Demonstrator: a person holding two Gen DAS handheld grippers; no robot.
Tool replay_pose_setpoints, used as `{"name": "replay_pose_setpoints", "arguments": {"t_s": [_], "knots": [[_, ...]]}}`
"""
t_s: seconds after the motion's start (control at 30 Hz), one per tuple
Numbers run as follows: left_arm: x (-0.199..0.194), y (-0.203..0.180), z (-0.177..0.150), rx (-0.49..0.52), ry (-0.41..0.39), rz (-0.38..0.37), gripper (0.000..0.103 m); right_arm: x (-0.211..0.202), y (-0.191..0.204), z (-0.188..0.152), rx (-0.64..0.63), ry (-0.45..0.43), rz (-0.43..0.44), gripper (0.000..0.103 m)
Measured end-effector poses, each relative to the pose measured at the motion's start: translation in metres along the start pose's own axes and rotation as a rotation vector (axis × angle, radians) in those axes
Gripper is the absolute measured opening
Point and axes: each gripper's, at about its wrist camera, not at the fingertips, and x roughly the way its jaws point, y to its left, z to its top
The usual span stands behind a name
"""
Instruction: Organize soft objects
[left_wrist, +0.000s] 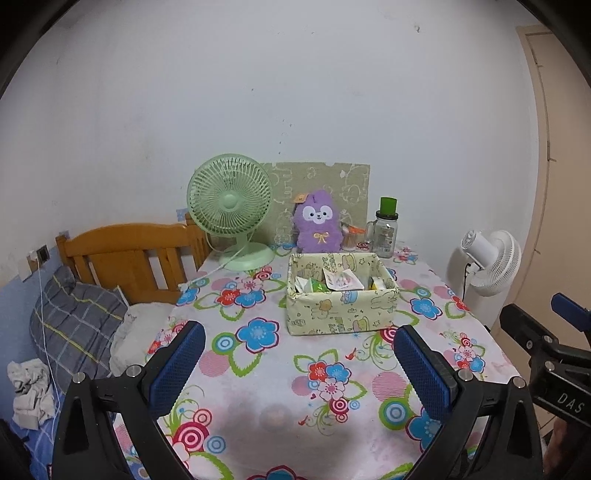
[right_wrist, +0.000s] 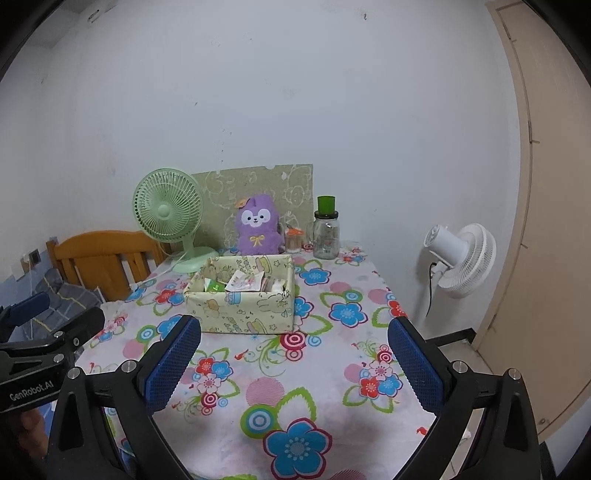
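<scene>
A purple plush toy (left_wrist: 317, 223) (right_wrist: 257, 227) sits upright at the back of the table against a patterned board. In front of it stands a pale yellow fabric box (left_wrist: 341, 308) (right_wrist: 240, 306) with packets and papers inside. My left gripper (left_wrist: 299, 332) hovers open over the near part of the flowered tablecloth (left_wrist: 280, 373), well short of the box, with nothing between its blue pads. My right gripper (right_wrist: 294, 328) is likewise open and empty, near the box's front right corner. Each gripper shows at the edge of the other's view.
A green desk fan (left_wrist: 231, 210) (right_wrist: 168, 214) stands back left, its cord trailing off the table. A glass jar with a green lid (left_wrist: 386, 229) (right_wrist: 327, 230) stands back right. A white floor fan (left_wrist: 489, 262) (right_wrist: 461, 258) is beyond the right edge; a wooden bed with a pillow (left_wrist: 74, 325) lies left.
</scene>
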Motion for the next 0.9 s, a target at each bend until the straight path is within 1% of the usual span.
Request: {"name": "replay_pose_setpoints", "arguments": {"t_s": [0.27, 0.43, 0.57, 0.9], "knots": [[0.004, 0.0, -0.004, -0.001, 0.019, -0.004, 0.103, -0.001, 0.001, -0.001, 0.012, -0.009, 0.001, 0.103], [0.003, -0.003, -0.005, 0.007, 0.015, -0.011, 0.103, 0.003, 0.003, -0.003, 0.001, -0.006, 0.005, 0.103], [0.004, -0.005, -0.006, 0.022, 0.014, -0.012, 0.103, 0.003, 0.002, -0.004, 0.016, -0.016, -0.002, 0.103], [0.011, -0.007, -0.007, 0.025, 0.027, -0.036, 0.103, 0.009, 0.003, -0.007, 0.012, 0.001, -0.002, 0.103]]}}
